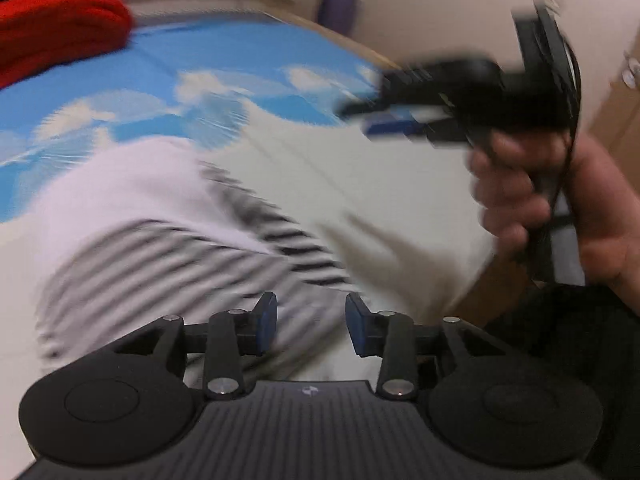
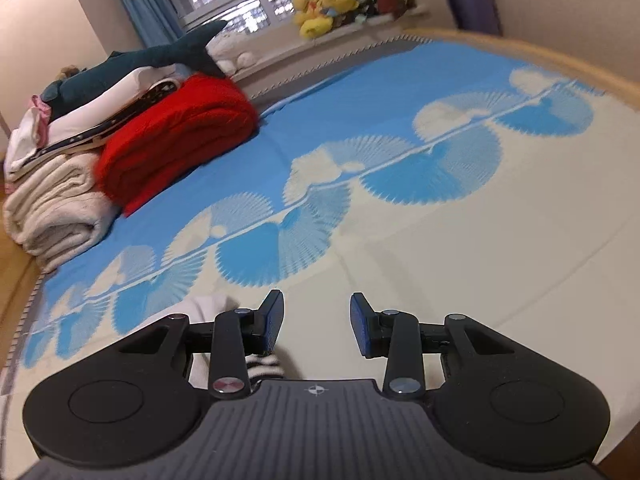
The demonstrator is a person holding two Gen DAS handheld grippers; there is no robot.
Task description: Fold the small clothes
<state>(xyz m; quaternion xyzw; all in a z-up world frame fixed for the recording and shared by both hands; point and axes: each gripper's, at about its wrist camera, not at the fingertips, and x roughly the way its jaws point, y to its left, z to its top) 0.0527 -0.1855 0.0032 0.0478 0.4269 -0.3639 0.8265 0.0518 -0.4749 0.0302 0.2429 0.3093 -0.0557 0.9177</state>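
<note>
- My left gripper (image 1: 311,328) stands with its jaws apart and nothing between the pads; it hangs over the striped garment (image 1: 192,256), released from it
- My right gripper (image 2: 316,330) is likewise parted and empty, over the bare cream part of the bedspread (image 2: 460,240); in the left view it shows off to the right, held in a hand (image 1: 560,204)
- The striped garment, white with black bands, lies on the cream part of the spread at the near edge of the bed; the left view is smeared, so I cannot tell its fold lines or which edge is the hem
- In the right view only a small piece of the garment (image 2: 262,364) peeps out under the left finger, with a white bit just beyond
- Judgement: the step in hand is a fresh grasp for the next fold; I would let the view settle, take a single layer at a corner with each gripper, and lay it over flat without dragging the spread
- Risk: pinching bedspread with the cloth
- Surface: a bed, blue fan pattern on cream
- Room: red blanket (image 2: 180,136), cream towel (image 2: 56,208), a shark plush (image 2: 160,56) on a stack, yellow soft toys (image 2: 324,8) by the window
</note>
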